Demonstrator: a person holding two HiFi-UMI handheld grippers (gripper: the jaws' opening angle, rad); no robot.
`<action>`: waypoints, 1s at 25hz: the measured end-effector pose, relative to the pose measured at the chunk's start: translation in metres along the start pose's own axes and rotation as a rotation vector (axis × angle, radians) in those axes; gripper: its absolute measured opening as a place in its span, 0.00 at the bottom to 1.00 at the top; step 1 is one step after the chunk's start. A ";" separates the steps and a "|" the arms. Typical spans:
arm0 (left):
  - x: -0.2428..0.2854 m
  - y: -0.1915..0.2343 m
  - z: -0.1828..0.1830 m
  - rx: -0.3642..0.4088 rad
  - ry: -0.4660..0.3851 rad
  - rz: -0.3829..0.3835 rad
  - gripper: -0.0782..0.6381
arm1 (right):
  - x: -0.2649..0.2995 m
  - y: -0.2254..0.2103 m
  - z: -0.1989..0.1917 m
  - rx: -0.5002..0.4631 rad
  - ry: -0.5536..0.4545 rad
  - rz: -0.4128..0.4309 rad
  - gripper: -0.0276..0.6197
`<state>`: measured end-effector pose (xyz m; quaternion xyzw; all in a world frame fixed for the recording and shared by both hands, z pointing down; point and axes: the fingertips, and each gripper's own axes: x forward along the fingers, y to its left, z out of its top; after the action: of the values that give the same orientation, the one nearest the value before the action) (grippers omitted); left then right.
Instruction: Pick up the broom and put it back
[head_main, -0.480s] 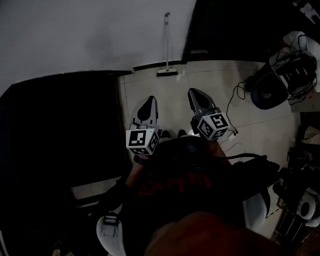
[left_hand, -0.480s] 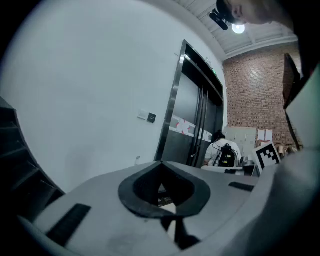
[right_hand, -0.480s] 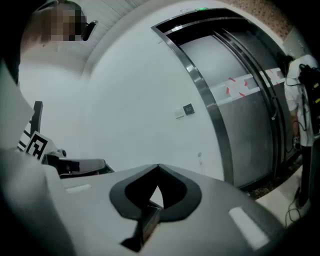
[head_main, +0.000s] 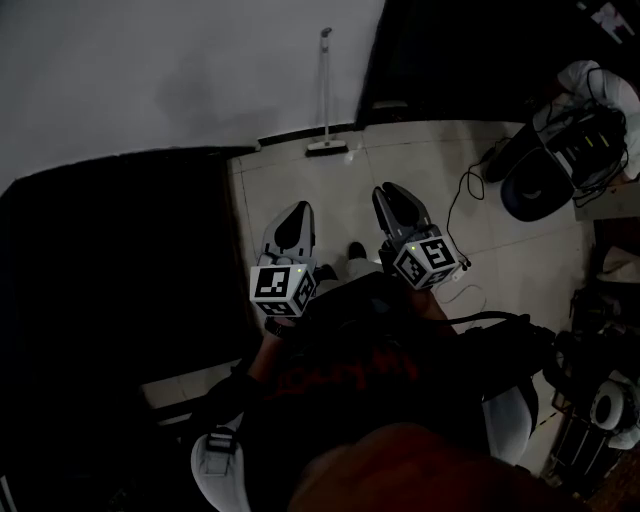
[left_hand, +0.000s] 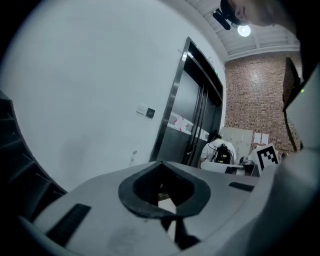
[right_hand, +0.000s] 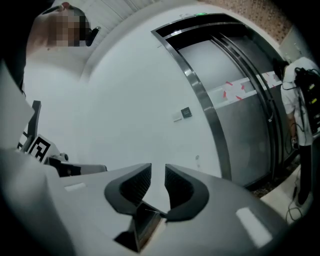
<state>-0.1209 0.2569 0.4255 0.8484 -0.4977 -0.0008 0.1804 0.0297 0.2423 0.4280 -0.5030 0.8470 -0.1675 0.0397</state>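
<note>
A dark metal lift door in a steel frame is set in a plain white wall. Left of the door, a small call panel sits on that wall. Red and white tape crosses the door. Right of the door, a red brick wall rises to a ribbed white ceiling, where a round lamp shines. In front of the door lies a pale tiled floor, with black skirting to the door's left. Black cables trail over the tiles to the door's right.
</note>
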 end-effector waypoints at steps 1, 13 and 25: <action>0.002 0.000 -0.001 -0.002 0.003 -0.002 0.12 | 0.001 -0.003 0.000 0.005 -0.012 -0.009 0.18; 0.111 0.022 0.026 0.058 -0.045 0.061 0.12 | 0.098 -0.080 0.023 -0.028 -0.030 0.046 0.40; 0.230 0.033 0.089 0.069 -0.109 0.209 0.12 | 0.190 -0.169 0.077 -0.048 0.020 0.095 0.36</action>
<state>-0.0488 0.0214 0.3929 0.7964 -0.5921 -0.0108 0.1231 0.0964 -0.0147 0.4299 -0.4611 0.8741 -0.1503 0.0271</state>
